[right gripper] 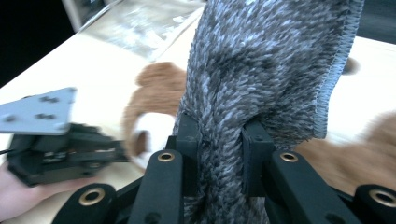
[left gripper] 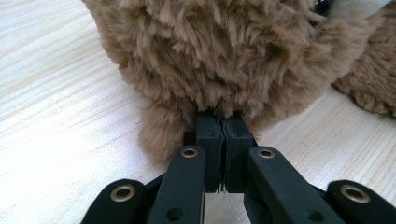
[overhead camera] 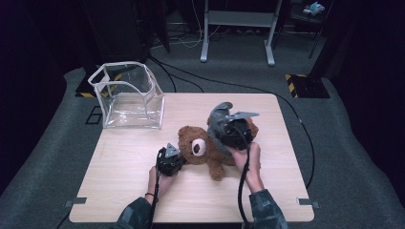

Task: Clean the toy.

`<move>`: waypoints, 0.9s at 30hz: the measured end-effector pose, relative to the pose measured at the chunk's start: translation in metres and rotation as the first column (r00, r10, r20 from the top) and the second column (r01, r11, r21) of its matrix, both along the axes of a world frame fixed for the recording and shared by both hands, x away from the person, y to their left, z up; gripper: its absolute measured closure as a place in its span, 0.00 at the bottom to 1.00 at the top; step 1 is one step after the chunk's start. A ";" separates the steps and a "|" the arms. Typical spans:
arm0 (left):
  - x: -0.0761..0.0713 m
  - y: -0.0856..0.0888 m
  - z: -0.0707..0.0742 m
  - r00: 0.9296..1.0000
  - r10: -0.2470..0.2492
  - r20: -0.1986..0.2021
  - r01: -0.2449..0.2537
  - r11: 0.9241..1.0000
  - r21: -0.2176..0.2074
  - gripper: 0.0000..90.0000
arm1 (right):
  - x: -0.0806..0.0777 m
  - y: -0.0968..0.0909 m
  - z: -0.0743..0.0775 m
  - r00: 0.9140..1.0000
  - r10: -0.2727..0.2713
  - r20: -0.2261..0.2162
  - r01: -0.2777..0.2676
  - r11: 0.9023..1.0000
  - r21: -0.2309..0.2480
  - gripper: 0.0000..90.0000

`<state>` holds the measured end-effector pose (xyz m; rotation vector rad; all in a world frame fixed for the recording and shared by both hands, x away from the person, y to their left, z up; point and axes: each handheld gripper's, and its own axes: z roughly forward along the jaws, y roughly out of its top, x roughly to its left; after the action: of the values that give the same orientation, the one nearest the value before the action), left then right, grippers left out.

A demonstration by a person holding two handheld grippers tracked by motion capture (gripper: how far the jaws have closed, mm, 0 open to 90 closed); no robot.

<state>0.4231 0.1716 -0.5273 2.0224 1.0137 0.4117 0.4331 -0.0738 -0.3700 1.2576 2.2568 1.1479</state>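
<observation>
A brown teddy bear (overhead camera: 203,149) lies on the wooden table (overhead camera: 124,181), its white muzzle facing up. My left gripper (overhead camera: 179,160) is at the bear's head on its left side. In the left gripper view the jaws (left gripper: 223,125) are pressed together with their tips buried in the bear's fur (left gripper: 224,56). My right gripper (overhead camera: 222,127) hovers over the bear's body, shut on a grey fuzzy cloth (overhead camera: 218,114). In the right gripper view the cloth (right gripper: 261,65) rises from between the pads (right gripper: 189,135), and the left gripper (right gripper: 60,147) lies beyond beside the bear's head (right gripper: 152,88).
A clear plastic box (overhead camera: 128,95), open at the top, stands on the table's far left corner. Black cables (overhead camera: 191,81) run over the grey floor behind the table. A metal stand (overhead camera: 236,28) is farther back.
</observation>
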 end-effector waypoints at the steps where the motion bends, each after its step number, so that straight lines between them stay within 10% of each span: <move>1: 0.000 0.000 0.000 1.000 -0.002 -0.001 0.002 1.000 0.000 0.97 | 0.002 0.007 -0.002 1.000 0.012 -0.005 -0.012 1.000 -0.013 0.82; 7: 0.001 0.002 0.001 1.000 -0.009 -0.018 0.009 1.000 -0.006 0.97 | 0.016 0.040 -0.037 0.998 -0.009 -0.061 0.002 0.994 -0.109 0.82; 27: 0.002 0.002 0.000 1.000 -0.003 -0.019 0.003 1.000 -0.019 0.97 | -0.032 0.038 -0.084 0.985 0.041 -0.169 -0.057 0.994 -0.091 0.82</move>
<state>0.4248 0.1738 -0.5272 2.0140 1.0225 0.3803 0.4010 -0.0363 -0.4543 1.3112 2.4455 0.9703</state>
